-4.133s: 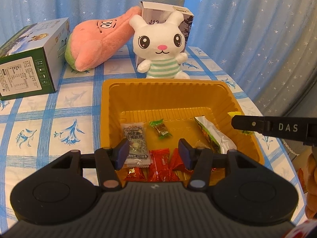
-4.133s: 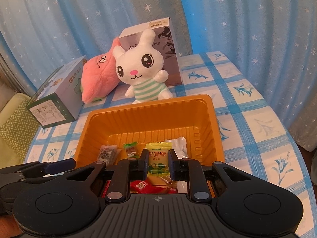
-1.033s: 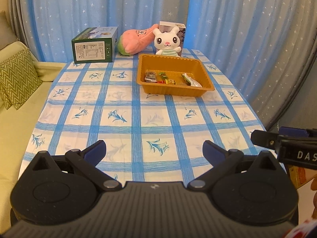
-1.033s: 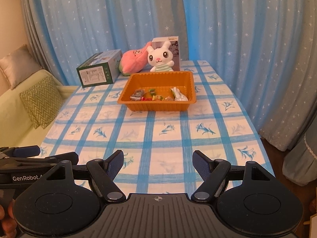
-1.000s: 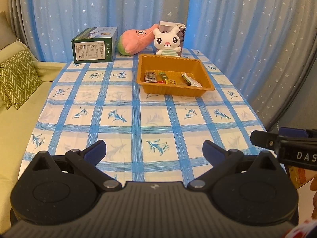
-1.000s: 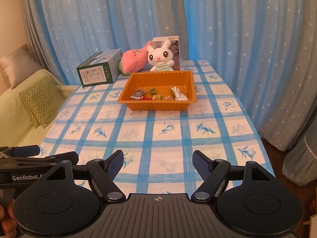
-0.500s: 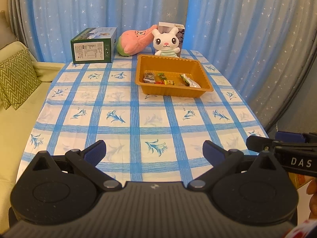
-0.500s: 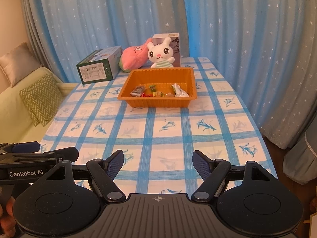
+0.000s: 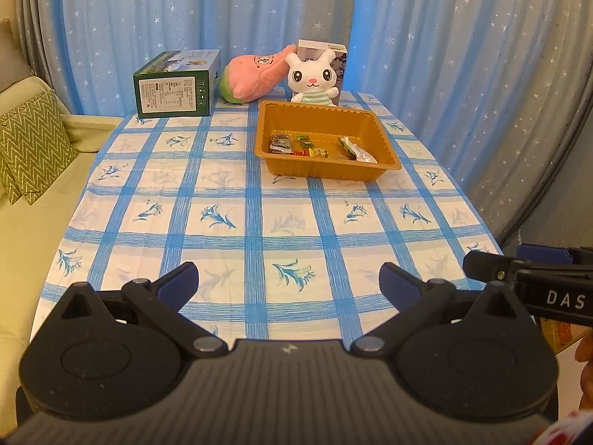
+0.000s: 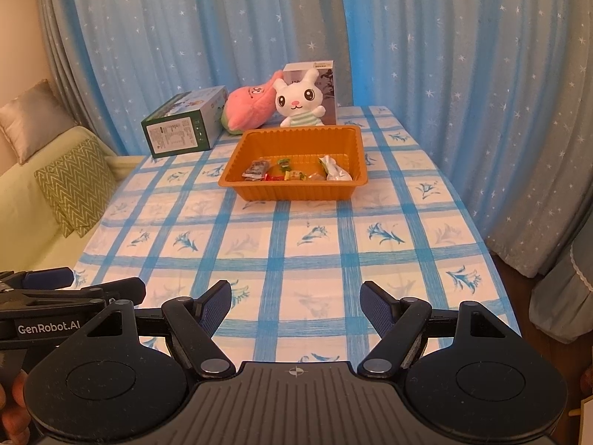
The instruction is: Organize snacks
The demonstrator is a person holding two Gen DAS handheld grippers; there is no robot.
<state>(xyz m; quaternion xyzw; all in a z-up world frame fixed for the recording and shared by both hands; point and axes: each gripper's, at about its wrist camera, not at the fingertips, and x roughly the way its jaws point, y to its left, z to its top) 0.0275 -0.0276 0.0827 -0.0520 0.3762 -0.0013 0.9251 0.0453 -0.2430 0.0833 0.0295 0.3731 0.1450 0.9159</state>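
An orange tray point(image 9: 385, 137) point(image 10: 355, 148) sits at the far end of the table and holds several wrapped snacks point(image 9: 318, 146) point(image 10: 292, 172): a grey packet, small red, green and yellow sweets, and a white-green bag. Both grippers hang over the table's near edge, far back from the tray. My left gripper point(image 9: 289, 283) stands open with nothing between its blue pads. My right gripper point(image 10: 295, 304) is open and empty too. Each gripper shows at the side of the other's view.
A blue-checked cloth point(image 9: 259, 230) covers the table. Behind the tray stand a white rabbit toy point(image 9: 313, 78), a pink plush point(image 9: 255, 78), a green box point(image 9: 174, 85) and a grey box point(image 10: 326, 78). A sofa with a zigzag cushion point(image 9: 29, 144) lies left; curtains hang behind.
Four seconds ago both grippers hovered right over the tray, the right one narrowly shut around a yellow sweet. Both now stand far back and open. Over the last second the views barely shifted.
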